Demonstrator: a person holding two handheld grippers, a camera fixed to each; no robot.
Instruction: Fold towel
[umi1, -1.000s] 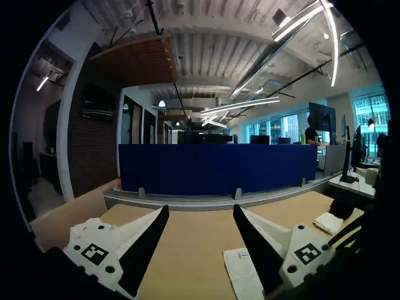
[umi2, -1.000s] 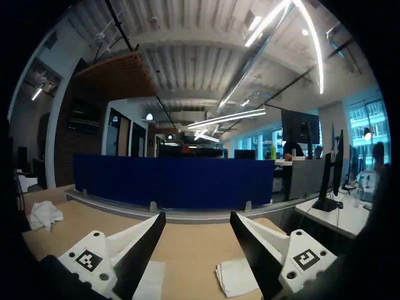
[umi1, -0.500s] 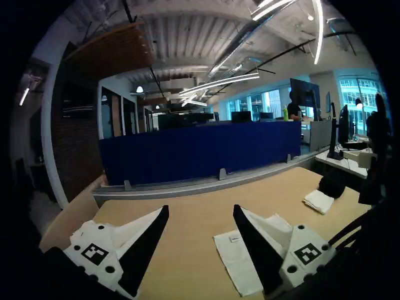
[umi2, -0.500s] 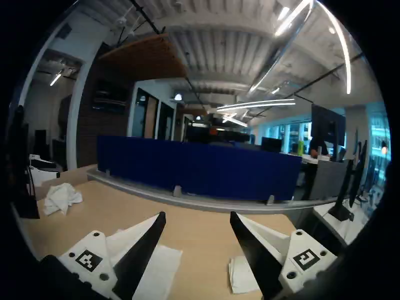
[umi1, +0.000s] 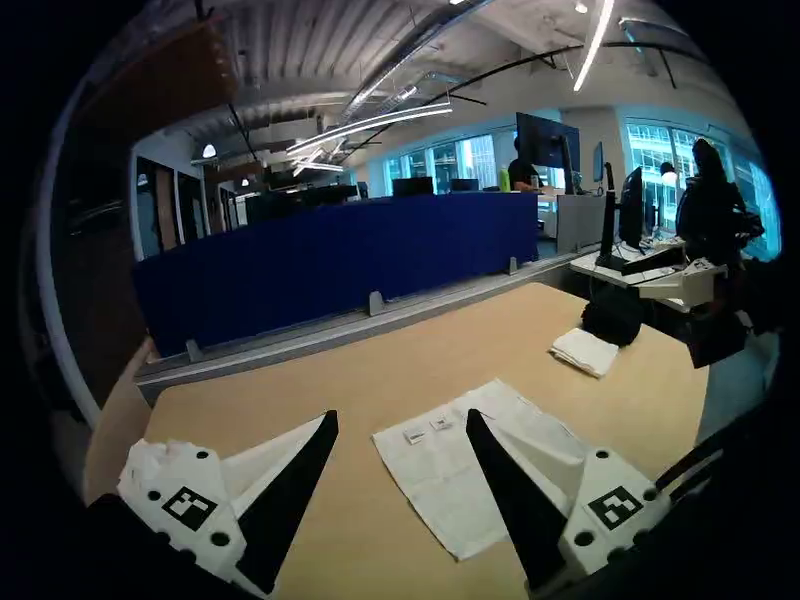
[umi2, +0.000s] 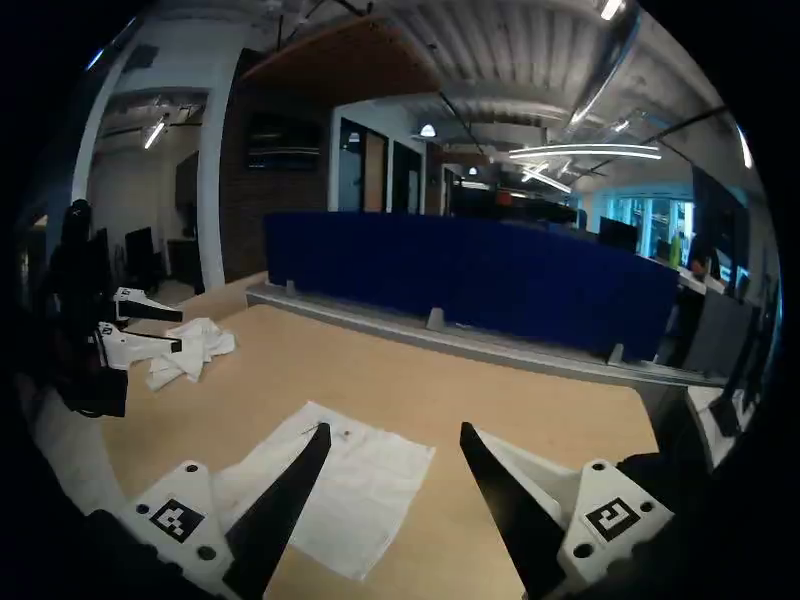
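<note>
on the wooden table (umi1: 330, 370) the white towel (umi1: 430, 480) lies spread flat and unfolded. we judge the main risk is a pinch that catches only one corner cleanly, or one that drags the thin towel across the smooth top and wrinkles it, since nothing weighs it down. our left gripper (umi1: 400, 415) and right gripper (umi2: 395, 428) hover above the towel, tilted downward, fingers spread wide and holding nothing, neither one touching it.
</note>
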